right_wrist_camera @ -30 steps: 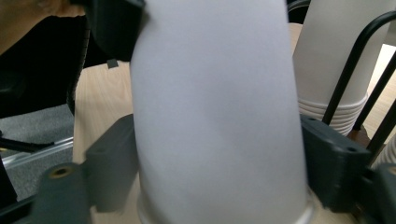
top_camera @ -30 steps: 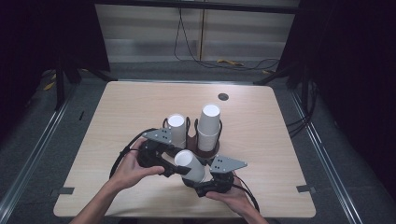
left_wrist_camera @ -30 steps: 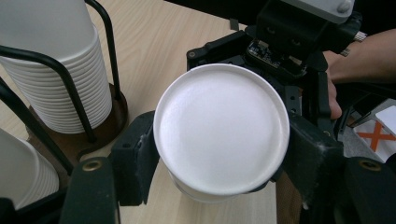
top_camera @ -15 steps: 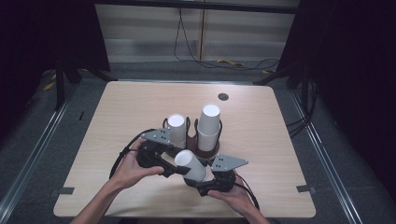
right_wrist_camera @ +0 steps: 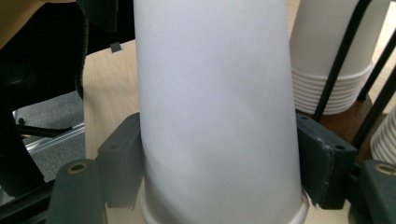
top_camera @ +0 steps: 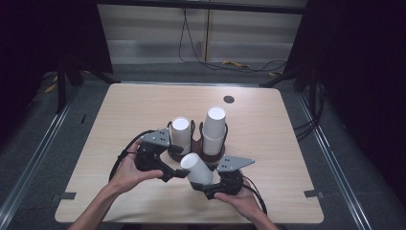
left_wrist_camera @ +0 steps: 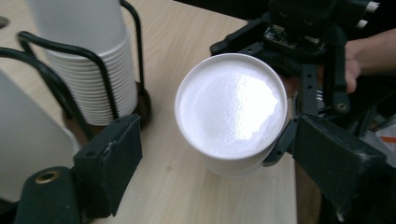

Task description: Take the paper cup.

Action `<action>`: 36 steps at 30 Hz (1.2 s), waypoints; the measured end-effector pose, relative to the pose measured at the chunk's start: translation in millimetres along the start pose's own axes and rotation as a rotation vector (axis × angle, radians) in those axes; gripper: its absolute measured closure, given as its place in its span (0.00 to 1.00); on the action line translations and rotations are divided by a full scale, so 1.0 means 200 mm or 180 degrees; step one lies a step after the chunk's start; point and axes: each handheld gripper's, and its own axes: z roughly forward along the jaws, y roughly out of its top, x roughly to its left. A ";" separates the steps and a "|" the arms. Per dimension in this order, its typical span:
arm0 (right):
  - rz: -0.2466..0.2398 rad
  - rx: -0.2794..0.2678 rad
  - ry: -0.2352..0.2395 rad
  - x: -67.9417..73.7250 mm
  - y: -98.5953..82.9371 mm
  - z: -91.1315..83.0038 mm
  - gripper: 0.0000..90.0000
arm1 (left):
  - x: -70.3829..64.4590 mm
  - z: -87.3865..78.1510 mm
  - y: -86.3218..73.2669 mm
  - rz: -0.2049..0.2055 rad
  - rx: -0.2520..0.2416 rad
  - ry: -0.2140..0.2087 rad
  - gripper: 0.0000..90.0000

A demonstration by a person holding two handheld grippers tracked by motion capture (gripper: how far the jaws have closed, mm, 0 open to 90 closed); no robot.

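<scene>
Cup in my right gripper is lying tilted over the near middle of the table, its closed white base pointing up and to the left, and both jaws are pressing against its sides near the rim. I am holding my left gripper just to the left of that base with its jaws spread wide and touching nothing. Just beyond the cup, two stacks of cups are standing in a black wire holder.
</scene>
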 end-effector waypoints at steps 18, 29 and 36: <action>-0.0002 0.0460 -0.0038 -0.03 0.08 -0.01 0.30 | 0.01 -0.07 -0.07 0.0198 -0.0185 0.0186 0.21; -0.0058 0.0726 0.0027 -0.04 0.09 0.03 0.31 | 0.03 -0.01 -0.13 0.0053 -0.0032 0.0030 0.24; -0.0143 0.0954 0.0062 -0.04 0.10 0.03 0.31 | 0.02 0.01 -0.13 0.0164 0.0119 -0.0048 0.23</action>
